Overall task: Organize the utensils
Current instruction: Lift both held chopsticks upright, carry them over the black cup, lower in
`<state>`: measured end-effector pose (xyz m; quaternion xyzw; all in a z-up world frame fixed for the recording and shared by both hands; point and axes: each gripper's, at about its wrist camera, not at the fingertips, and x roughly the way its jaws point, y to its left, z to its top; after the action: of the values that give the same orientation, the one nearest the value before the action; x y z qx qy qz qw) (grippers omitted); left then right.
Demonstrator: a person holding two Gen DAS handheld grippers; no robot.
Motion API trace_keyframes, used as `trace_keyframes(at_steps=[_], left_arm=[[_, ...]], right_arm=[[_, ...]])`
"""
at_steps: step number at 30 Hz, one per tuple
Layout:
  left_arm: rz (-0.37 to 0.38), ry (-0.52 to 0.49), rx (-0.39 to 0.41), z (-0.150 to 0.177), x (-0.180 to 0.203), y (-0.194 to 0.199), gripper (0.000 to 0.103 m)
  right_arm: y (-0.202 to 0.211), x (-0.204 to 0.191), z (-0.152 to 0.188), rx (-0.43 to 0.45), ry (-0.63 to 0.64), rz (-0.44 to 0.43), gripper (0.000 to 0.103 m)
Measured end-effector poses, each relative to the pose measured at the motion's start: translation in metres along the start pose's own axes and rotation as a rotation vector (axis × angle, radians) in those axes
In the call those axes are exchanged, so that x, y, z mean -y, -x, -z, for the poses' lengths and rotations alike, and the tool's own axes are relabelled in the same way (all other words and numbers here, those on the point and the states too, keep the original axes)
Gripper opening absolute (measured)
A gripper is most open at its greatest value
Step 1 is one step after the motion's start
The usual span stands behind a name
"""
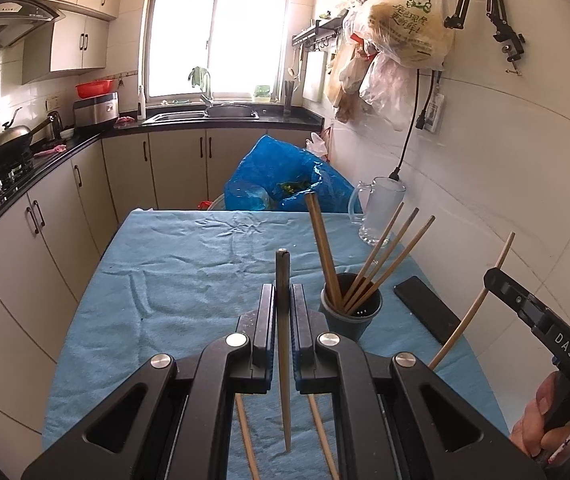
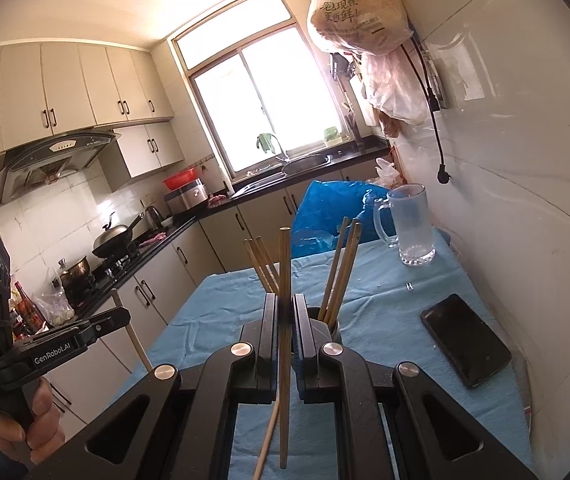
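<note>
My left gripper [image 1: 284, 292] is shut on a wooden chopstick [image 1: 283, 268] with a dark top end, held nearly upright above the blue cloth [image 1: 189, 280]. Just right of it stands a dark grey holder cup [image 1: 351, 314] with several chopsticks leaning in it. Two loose chopsticks [image 1: 245, 432] lie on the cloth under the left gripper. My right gripper [image 2: 285, 300] is shut on another upright chopstick [image 2: 284, 256], and the holder cup [image 2: 335, 326] is directly behind it. Each gripper shows in the other's view: the right gripper [image 1: 493, 277] and the left gripper [image 2: 122, 314].
A glass mug [image 1: 381, 208] stands at the table's far right corner by the tiled wall. A black phone [image 1: 429, 308] lies right of the cup. A blue plastic bag [image 1: 281, 180] sits behind the far edge. Kitchen counters run along the left.
</note>
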<state>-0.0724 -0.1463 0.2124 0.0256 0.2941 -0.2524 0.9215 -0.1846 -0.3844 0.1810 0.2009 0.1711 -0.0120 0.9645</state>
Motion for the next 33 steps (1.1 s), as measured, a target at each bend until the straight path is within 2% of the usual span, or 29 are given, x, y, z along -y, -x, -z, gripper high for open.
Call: trace_keyframes(at_steps=[10, 23, 29, 33], left_arm=[[0.027, -0.014, 0.023, -0.024, 0.013, -0.004, 0.006], [0.069, -0.002, 0.109, -0.088, 0.034, -0.005, 0.006], [0.089, 0.058, 0.143, -0.110, 0.036, -0.017, 0.006], [0.089, 0.107, 0.143, -0.116, 0.033, -0.036, 0.006]], right_arm=[[0.005, 0.004, -0.020, 0.031, -0.006, 0.012, 0.007], [0.000, -0.002, -0.077, 0.123, 0.016, 0.037, 0.007], [-0.014, -0.005, -0.099, 0.176, 0.021, 0.076, 0.007], [-0.032, -0.004, -0.104, 0.173, 0.007, 0.089, 0.007]])
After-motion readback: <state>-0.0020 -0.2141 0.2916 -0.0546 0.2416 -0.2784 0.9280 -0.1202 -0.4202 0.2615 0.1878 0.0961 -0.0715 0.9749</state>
